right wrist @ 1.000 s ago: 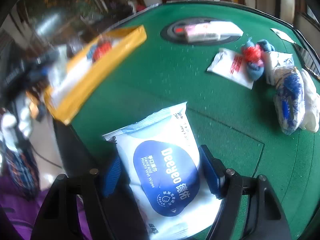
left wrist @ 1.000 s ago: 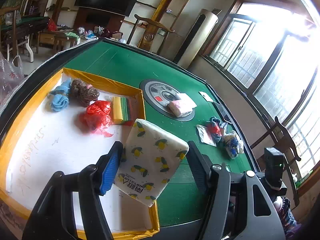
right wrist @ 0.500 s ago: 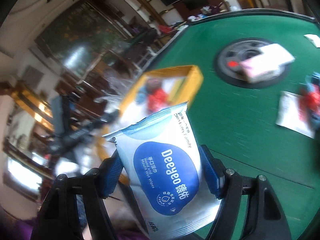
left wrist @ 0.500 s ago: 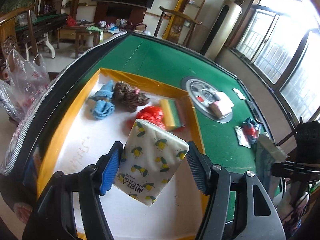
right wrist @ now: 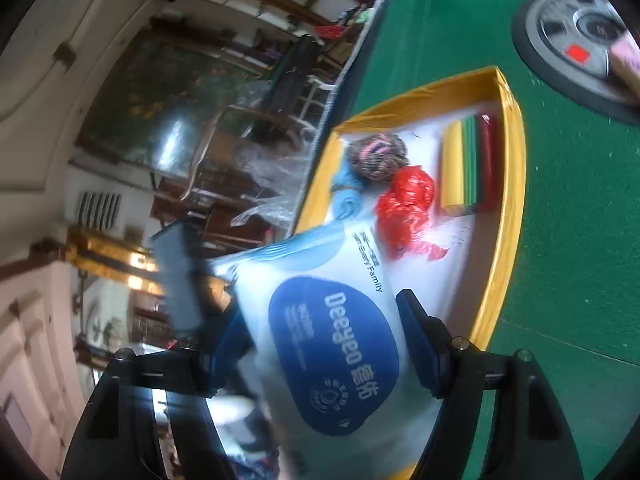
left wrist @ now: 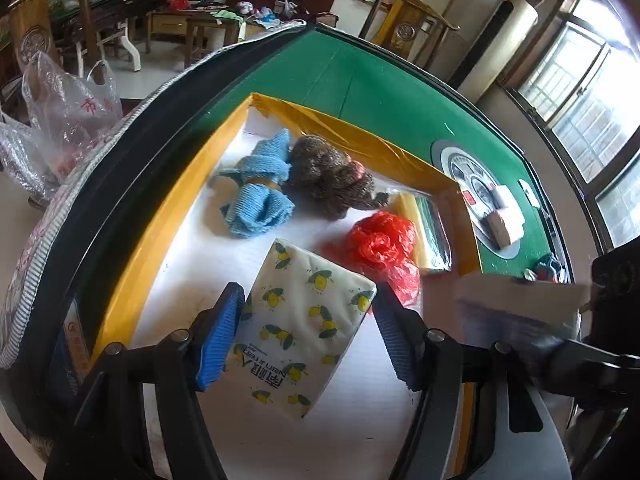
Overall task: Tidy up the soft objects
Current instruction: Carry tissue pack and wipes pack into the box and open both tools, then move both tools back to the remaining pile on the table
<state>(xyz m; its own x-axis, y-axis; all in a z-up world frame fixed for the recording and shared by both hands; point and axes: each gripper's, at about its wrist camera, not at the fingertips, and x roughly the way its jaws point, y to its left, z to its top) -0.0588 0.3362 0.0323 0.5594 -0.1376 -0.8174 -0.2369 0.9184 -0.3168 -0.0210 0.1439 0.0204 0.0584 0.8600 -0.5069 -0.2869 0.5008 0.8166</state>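
My left gripper (left wrist: pixel 308 336) is shut on a white tissue pack with lemon print (left wrist: pixel 300 328) and holds it above the white floor of the yellow-walled tray (left wrist: pixel 160 236). My right gripper (right wrist: pixel 324 344) is shut on a blue-and-white wet wipes pack (right wrist: pixel 332 344) and holds it over the tray's near edge (right wrist: pixel 508 240). In the tray lie a blue cloth (left wrist: pixel 256 192), a brown scrubber ball (left wrist: pixel 332 176), a red plastic bag (left wrist: pixel 384 244) and a pack of coloured sponges (right wrist: pixel 468 164). The wipes pack shows blurred at the right of the left wrist view (left wrist: pixel 516 308).
The tray sits on a green felt table (left wrist: pixel 380 96) with a round grey centre console (left wrist: pixel 476 184) holding a pink pack (left wrist: pixel 500 228). Small items lie at the far right (left wrist: pixel 548 268). Plastic bags (left wrist: pixel 68 108) hang beyond the table's left edge.
Both grippers have moved over the tray with their packs. The left one came in lower and nearer the red bag. The right one swung from the table to the tray's edge.
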